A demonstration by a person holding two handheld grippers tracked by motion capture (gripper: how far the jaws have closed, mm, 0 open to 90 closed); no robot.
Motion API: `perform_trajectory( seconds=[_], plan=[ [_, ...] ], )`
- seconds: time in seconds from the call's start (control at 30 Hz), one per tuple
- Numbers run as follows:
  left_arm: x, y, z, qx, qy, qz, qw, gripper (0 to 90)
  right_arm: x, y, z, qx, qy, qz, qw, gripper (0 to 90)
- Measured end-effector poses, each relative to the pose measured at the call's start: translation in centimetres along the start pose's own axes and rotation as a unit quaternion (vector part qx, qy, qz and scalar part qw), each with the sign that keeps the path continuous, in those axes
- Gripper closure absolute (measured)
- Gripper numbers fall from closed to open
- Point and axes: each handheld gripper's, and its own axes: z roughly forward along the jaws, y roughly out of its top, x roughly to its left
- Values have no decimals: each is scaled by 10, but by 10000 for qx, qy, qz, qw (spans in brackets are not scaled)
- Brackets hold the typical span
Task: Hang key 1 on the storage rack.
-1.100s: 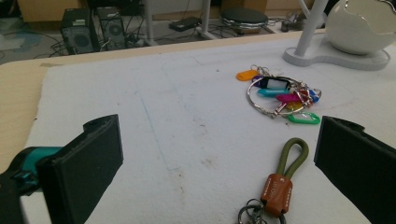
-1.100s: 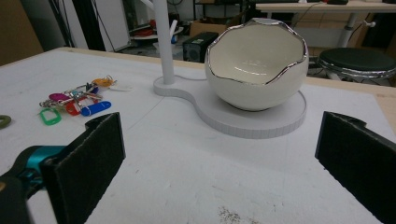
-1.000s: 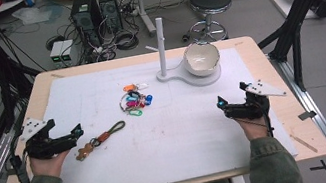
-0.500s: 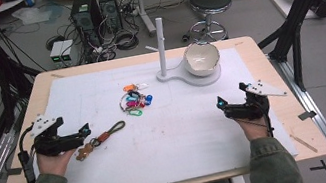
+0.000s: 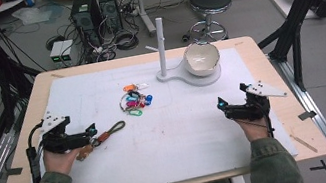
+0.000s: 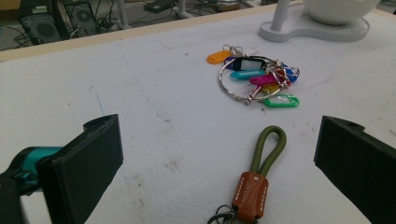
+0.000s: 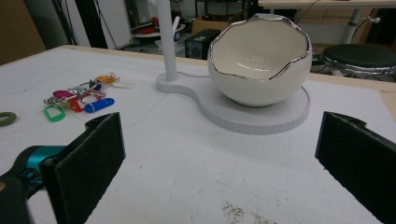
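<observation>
Left gripper point(image 5: 88, 133) jaws spread wide, straddling the strap keychain point(image 6: 259, 179), which lies flat on the table point(image 5: 185, 143) near side of the key-tag bunch point(image 5: 133, 102). Keychain judged light and floppy: olive cord loop soft, tan leather sleeve stiffer, so pinch there. Right gripper point(image 5: 222, 106) also spread, empty, well apart.

I count one strap keychain point(image 6: 258, 179), one ring of coloured key tags point(image 5: 133, 100), one eggshell bowl point(image 7: 259, 59) and one white stand point(image 5: 161, 46).
</observation>
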Motion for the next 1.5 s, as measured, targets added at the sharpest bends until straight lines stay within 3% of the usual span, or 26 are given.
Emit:
perform_trajectory(
  seconds=[0.23, 0.3, 0.43, 0.7, 0.83, 1.1, 1.13, 1.3, 1.4, 1.5],
  plan=[
    [-4, -2, 8, 247, -147, 145, 9995, 17, 0, 0, 0, 3, -8, -45, 10000, 6],
    [-6, -5, 14, 469, -323, 277, 9980, 17, 0, 0, 0, 31, -6, -47, 10000, 6],
    [-10, -8, 21, 734, -436, 434, 9954, 17, 1, -1, 1, 55, 3, -82, 10000, 6],
    [-9, -11, 29, 1032, -555, 401, 9923, 17, 1, -1, 1, 51, -15, -89, 9999, 6],
    [-8, -14, 34, 1283, -690, 359, 9887, 17, 1, -1, 1, 71, 3, -85, 9999, 6],
    [-7, -17, 41, 1552, -747, 325, 9845, 17, 1, -1, 1, 59, 10, -114, 9999, 6],
    [-5, -18, 44, 1661, -779, 299, 9826, 17, 1, -1, 1, 58, 3, -121, 9999, 5],
    [-4, -19, 47, 1769, -737, 251, 9811, 21, 0, -1, 1, 72, -62, -116, 9999, 6],
    [-7, -19, 46, 1800, -638, 308, 9811, 81, 0, -1, 0, 66, -74, -98, 9999, 6],
    [-8, -20, 47, 1868, -681, 361, 9794, 132, 0, -1, 0, 71, -37, -85, 9999, 6]
  ],
)
